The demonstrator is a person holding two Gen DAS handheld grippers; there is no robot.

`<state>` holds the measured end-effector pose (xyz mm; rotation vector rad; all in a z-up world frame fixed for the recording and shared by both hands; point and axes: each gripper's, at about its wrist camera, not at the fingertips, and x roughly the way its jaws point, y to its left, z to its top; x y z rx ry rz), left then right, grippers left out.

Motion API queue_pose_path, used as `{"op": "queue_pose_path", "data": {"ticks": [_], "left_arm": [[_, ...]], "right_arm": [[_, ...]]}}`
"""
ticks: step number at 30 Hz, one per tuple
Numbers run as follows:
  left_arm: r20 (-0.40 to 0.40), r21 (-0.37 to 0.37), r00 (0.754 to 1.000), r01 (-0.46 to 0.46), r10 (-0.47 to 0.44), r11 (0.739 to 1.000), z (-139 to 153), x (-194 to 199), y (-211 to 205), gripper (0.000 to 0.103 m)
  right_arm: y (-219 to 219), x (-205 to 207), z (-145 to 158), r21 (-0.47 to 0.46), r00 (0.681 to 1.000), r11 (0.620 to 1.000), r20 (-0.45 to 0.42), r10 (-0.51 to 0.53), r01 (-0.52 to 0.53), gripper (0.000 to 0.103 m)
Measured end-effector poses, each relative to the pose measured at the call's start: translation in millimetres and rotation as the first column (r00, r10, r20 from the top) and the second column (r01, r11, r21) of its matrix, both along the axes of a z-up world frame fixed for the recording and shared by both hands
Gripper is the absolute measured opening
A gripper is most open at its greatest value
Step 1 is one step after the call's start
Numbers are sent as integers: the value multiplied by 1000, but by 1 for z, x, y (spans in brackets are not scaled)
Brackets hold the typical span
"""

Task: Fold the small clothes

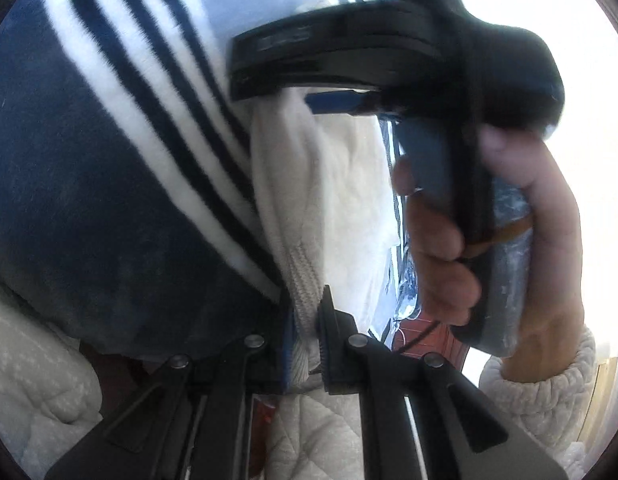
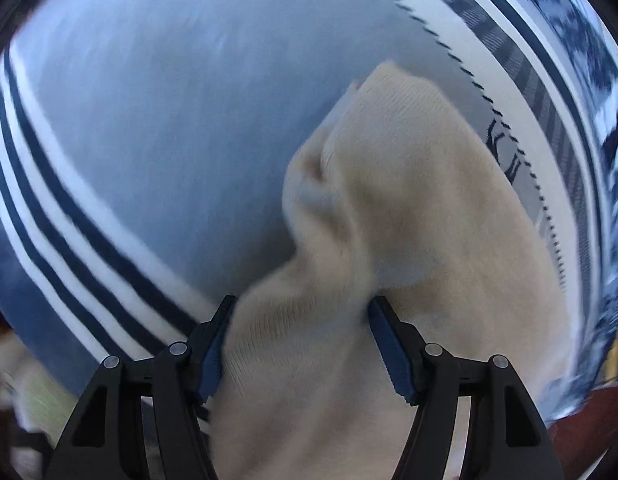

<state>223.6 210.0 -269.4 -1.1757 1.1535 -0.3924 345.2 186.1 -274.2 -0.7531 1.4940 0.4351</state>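
Sock (image 1: 321,200), cream knit, slung between both tools above a blue blanket (image 1: 89,200) with white and navy stripes. Left gripper (image 1: 307,344) pinched narrow on the sock's ribbed cuff, blue pads pressing the fabric from either side; the rest of the sock runs up and away from the fingers toward the other tool. Right gripper seen in the left wrist view as a dark body (image 1: 389,52) crossing the upper frame, its handle held in a bare hand (image 1: 509,232) with a cream knitted sleeve cuff (image 1: 541,396) at the wrist. Quilted white fabric (image 1: 37,372) fills the lower left of that view and shows again below the fingers. In the right wrist view, right gripper (image 2: 303,350) stands at a middling spread, its blue pads (image 2: 391,356) against the two flanks of the sock (image 2: 389,220), which bunches thick between them and rises in a crumpled fold beyond the tips; whether the pads clamp firmly or only brush the cloth, cannot tell for sure, but fabric fills the gap. Behind the sock lies the pale blue blanket field (image 2: 169,120), bordered by a white band with dark stitching (image 2: 469,72) and a patterned navy edge at far right. Both views show motion blur.
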Motion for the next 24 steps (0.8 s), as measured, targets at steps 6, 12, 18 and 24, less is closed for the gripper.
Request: {"op": "queue_pose_path", "data": {"ticks": [6, 12, 18, 24], "left_arm": [[15, 60, 1000, 11, -12, 998, 10, -5, -8, 10], [84, 160, 996, 28, -42, 987, 47, -7, -36, 10], [168, 217, 983, 34, -71, 976, 98, -22, -65, 10], [243, 416, 950, 83, -198, 906, 158, -34, -114, 9]], "right_arm": [[7, -7, 2, -47, 996, 996, 45, 74, -71, 33], [-39, 13, 30, 148, 998, 988, -22, -51, 53, 15], [-121, 22, 80, 476, 968, 844, -152, -198, 247, 14], [-231, 21, 132, 741, 921, 551, -262, -288, 383, 15]]}}
